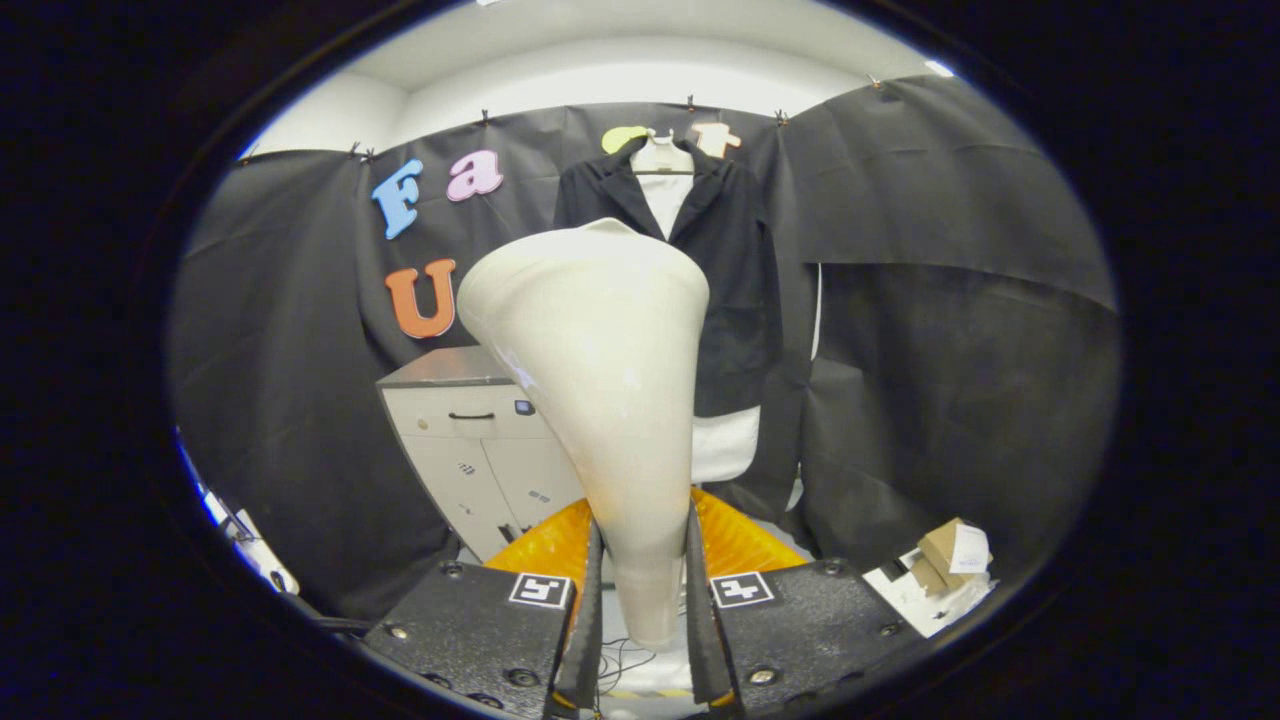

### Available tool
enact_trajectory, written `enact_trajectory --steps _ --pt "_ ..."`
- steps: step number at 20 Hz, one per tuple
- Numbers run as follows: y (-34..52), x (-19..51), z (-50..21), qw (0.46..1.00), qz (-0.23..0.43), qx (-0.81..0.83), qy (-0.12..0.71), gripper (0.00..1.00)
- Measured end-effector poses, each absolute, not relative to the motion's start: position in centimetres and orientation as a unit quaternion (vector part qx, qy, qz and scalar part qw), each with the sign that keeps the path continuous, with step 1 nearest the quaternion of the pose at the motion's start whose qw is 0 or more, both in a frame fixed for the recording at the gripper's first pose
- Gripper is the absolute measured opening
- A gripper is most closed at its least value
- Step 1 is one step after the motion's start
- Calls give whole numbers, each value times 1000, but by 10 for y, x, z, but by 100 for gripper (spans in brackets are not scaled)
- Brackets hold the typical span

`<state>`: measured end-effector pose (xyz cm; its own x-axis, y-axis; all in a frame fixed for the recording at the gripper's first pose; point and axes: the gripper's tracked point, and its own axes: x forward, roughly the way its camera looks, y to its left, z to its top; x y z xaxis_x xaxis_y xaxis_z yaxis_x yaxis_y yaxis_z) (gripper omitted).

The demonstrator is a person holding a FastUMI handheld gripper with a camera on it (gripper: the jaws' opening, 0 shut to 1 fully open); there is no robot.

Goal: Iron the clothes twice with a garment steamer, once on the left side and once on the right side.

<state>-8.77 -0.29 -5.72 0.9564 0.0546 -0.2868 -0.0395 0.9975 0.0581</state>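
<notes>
While clamped in tongs [642,570] | steamer [600,380] hides jacket's [735,270] left half | cabinet [470,440] behind

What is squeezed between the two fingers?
The steamer. The gripper pinches its narrow handle from both sides, and its wide head rises toward the jacket.

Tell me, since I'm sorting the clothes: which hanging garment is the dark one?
The jacket, hanging open-fronted beyond the steamer held between the gripper fingers. It is black; the shirt under it is white, showing at collar and hem.
</notes>
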Motion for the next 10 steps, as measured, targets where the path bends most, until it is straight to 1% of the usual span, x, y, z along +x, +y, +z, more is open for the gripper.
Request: enact_trajectory --steps 10 --pt "1 -96 -57 989 20 36 143 38"
